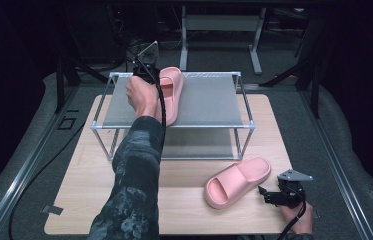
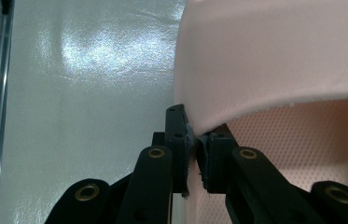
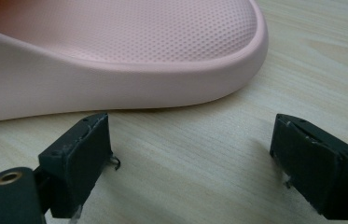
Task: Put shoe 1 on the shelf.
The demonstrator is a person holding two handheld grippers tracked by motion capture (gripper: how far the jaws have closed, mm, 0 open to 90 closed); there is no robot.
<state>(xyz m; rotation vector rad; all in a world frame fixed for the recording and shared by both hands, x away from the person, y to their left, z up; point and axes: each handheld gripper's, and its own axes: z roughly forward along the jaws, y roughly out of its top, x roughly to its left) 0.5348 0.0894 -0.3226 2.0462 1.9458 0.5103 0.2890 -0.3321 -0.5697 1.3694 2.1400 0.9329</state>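
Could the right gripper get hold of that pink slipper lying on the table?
Probably yes: the right gripper is open on bare wood just short of the slipper, nothing between them.

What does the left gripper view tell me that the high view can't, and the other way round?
Left gripper view alone: the left tool is shut on the edge of the pink slide's strap, pads pinching it, with the dotted footbed behind. High view alone: the metal rack on the wooden table, a second pink slide lying on the table, and the right tool open beside its heel. Both show the held slide over the rack's grey top shelf.
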